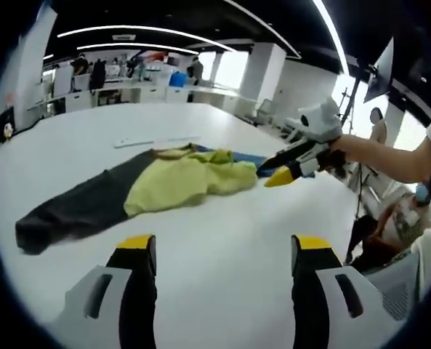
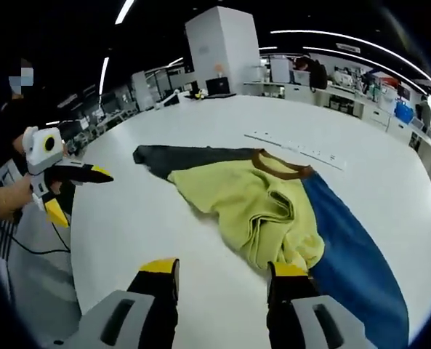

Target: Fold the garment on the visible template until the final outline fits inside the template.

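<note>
A garment point(image 1: 186, 182) lies crumpled on the white table point(image 1: 237, 225). It has a yellow-green body point(image 2: 251, 203), a brown collar point(image 2: 277, 166), a dark grey sleeve point(image 1: 77, 207) and a blue part point(image 2: 346, 247). The yellow body is bunched in folds over the blue part. My left gripper point(image 1: 224, 247) is open over bare table, short of the garment. It appears again, jaws spread, at the table's edge point(image 2: 81, 195). My right gripper point(image 2: 224, 269) is open, one jaw tip at the yellow hem. A hand holds it just beside the garment's blue end point(image 1: 267, 174).
A thin white strip point(image 2: 295, 149) lies on the table beyond the garment. The table's curved edge point(image 2: 84, 240) runs close to the left gripper. People point(image 1: 379, 123) stand and sit at the table's far side, near a stand. Desks line the back of the room.
</note>
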`<action>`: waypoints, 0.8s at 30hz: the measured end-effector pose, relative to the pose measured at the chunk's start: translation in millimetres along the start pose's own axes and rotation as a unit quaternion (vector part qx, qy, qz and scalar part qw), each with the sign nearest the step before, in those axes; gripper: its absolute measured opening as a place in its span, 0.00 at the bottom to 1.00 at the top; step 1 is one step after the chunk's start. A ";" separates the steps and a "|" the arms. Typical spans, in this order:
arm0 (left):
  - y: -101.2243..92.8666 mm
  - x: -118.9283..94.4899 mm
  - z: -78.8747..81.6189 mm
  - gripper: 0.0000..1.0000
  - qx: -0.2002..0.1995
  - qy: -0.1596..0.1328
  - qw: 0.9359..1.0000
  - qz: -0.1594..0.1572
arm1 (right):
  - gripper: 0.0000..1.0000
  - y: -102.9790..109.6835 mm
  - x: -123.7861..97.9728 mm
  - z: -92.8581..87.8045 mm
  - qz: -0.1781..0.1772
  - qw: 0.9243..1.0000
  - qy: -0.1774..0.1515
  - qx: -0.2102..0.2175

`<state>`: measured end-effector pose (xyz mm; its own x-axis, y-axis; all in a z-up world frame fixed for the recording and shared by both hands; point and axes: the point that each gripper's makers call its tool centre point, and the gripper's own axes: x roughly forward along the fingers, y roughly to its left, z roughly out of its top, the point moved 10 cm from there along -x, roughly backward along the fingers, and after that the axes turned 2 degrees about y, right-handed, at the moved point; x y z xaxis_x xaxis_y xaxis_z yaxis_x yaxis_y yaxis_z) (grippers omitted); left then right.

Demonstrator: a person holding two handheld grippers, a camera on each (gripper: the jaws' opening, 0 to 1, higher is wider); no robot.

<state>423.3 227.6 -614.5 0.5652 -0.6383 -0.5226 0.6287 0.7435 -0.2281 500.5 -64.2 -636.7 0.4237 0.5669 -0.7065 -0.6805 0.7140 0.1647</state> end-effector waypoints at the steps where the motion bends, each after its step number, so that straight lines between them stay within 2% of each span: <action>1: -0.5 3.5 1.8 0.70 -0.001 -0.003 1.000 -0.005 | 0.43 -0.5 0.7 -1.6 -0.001 1.000 0.001 0.001; 6: -2.7 17.2 6.8 0.64 -0.006 -0.008 1.000 -0.011 | 0.34 -1.5 5.0 -9.8 -0.009 1.000 -0.002 0.006; 11: -8.3 35.4 10.0 0.53 -0.011 -0.012 1.000 -0.023 | 0.25 -3.1 12.7 -15.8 -0.020 1.000 -0.006 0.005; 18: -13.0 61.8 15.2 0.52 -0.003 -0.009 0.999 -0.031 | 0.24 -6.3 19.7 -19.5 -0.031 0.999 -0.019 -0.003; 24: -11.4 81.7 16.0 0.45 0.009 -0.004 0.999 -0.037 | 0.23 -10.0 22.0 -16.8 -0.040 0.999 -0.028 -0.024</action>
<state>470.9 163.8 -641.4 0.5215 -0.6931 -0.4977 0.6780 0.6907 -0.2515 506.6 -65.7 -665.5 0.5098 0.5328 -0.6754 -0.6710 0.7376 0.0754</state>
